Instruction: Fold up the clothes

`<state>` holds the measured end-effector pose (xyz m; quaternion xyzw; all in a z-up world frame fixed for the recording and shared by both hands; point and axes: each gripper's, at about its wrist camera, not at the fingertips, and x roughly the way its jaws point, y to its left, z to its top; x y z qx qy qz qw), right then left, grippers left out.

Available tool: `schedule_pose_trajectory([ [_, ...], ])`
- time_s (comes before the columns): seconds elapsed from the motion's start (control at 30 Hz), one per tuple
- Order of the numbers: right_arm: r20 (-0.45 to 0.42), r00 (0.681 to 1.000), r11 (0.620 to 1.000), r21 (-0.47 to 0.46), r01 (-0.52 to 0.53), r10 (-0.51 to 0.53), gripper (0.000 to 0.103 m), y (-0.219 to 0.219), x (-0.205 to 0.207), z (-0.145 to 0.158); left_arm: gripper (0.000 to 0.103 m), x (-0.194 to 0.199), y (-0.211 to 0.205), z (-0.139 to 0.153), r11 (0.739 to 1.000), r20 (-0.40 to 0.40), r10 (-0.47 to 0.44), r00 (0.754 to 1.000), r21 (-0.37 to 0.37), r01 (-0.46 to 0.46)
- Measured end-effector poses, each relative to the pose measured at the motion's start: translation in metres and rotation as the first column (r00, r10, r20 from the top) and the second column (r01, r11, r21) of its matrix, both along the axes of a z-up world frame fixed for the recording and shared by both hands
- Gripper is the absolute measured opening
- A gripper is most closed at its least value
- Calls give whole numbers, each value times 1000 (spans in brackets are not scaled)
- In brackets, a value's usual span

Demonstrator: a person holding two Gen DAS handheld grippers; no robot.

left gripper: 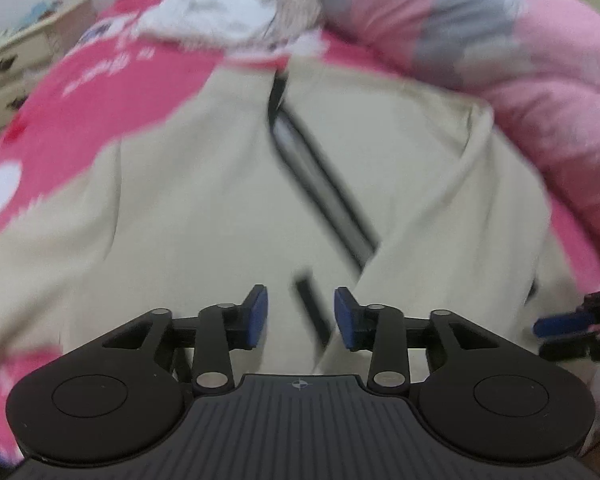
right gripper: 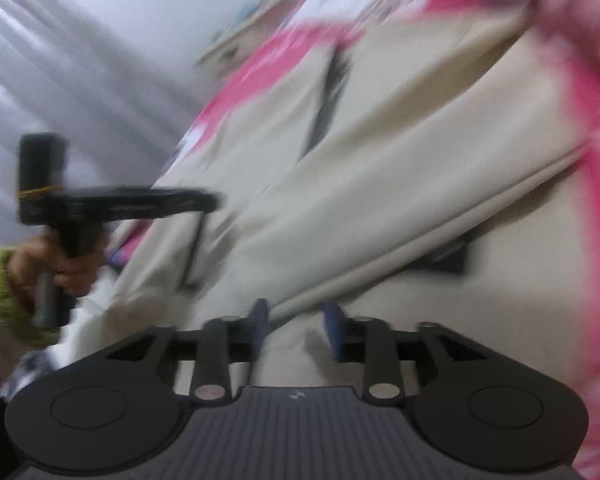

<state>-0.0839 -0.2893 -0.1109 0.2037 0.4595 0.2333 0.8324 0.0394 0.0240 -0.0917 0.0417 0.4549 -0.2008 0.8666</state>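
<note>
Both the left gripper [left gripper: 300,318] and right gripper [right gripper: 296,330] hang released, pads parted over the beige jacket [left gripper: 204,208], gripping nothing. Its loose overlapping flap could slide open if nudged. The jacket lies on the pink bedspread [left gripper: 100,92], zipper [left gripper: 320,184] running from 5 toward 12 o'clock.

A bed with a bright pink printed sheet [left gripper: 112,92] fills the room. A cream dresser [left gripper: 24,52] stands against a pale wall [right gripper: 148,8], beside sheer grey curtains [right gripper: 40,92]. A pink-and-grey quilt [left gripper: 480,40] lies heaped.
</note>
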Motion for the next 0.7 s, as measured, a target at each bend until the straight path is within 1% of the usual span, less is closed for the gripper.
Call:
schedule_pose_trajectory([
  [0.03,-3,997,997,8,77,-77,41,-18,1,0,44,11,-16,3,999,17,-41,999,-3,41],
  [0.07,-26,987,986,40,159,-158,41,-35,4,-4,45,21,-32,5,997,34,-81,996,-3,81],
  [0.13,-102,946,939,129,319,-307,41,-66,12,-17,54,39,-73,2,983,76,-182,980,-15,184],
  [0.2,-183,895,877,198,438,-406,41,-86,17,-31,54,54,-117,-6,964,130,-263,956,6,265],
  [0.23,-219,872,847,227,481,-437,41,-93,19,-39,54,62,-141,-11,954,155,-300,941,27,299],
  [0.33,-301,830,780,301,549,-469,41,-100,24,-58,54,86,-196,-27,930,201,-366,909,81,357],
  [0.4,-320,814,750,329,575,-484,41,-104,25,-64,54,96,-222,-34,916,225,-400,889,123,381],
  [0.5,-316,801,718,359,597,-508,41,-110,25,-68,51,103,-243,-41,892,247,-450,858,175,418],
  [0.53,-309,800,711,367,600,-515,40,-112,24,-69,42,106,-245,-43,892,244,-450,859,173,418],
  [0.57,-298,801,708,376,598,-519,36,-113,24,-69,32,110,-247,-44,895,236,-444,864,164,415],
  [0.6,-284,805,711,378,593,-521,20,-112,24,-70,12,113,-248,-46,898,229,-438,869,156,411],
  [0.63,-266,811,720,373,585,-521,12,-107,25,-71,7,118,-244,-46,914,218,-405,888,114,389],
  [0.67,-248,817,730,368,576,-520,10,-102,25,-73,6,125,-235,-46,933,195,-358,913,40,357],
  [0.7,-232,822,738,361,569,-520,7,-100,24,-73,5,135,-222,-45,947,146,-300,943,-73,313],
])
